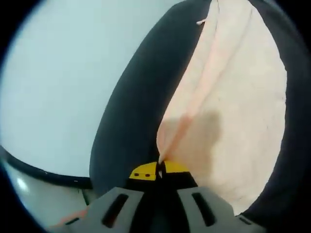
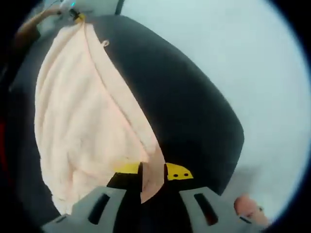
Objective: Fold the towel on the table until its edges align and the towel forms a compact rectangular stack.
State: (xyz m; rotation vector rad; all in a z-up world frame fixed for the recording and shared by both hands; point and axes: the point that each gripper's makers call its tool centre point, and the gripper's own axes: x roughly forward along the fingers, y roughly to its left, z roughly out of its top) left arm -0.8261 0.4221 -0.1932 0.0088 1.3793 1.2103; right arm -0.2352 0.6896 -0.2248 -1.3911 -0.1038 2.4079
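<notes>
Towel (image 1: 243, 111) pinched at opposite corners by your left hand-held gripper (image 1: 160, 171) and right hand-held gripper (image 2: 153, 172); uneven tension may skew edges.

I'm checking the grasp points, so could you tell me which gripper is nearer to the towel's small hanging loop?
Left, as a judgement. The left gripper pinches the towel at the corner close to the loop, while the right gripper is shut on the opposite end, far from it.

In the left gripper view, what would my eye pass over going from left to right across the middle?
Pale floor → black table → peach towel, its corner pinched in the left gripper.
</notes>
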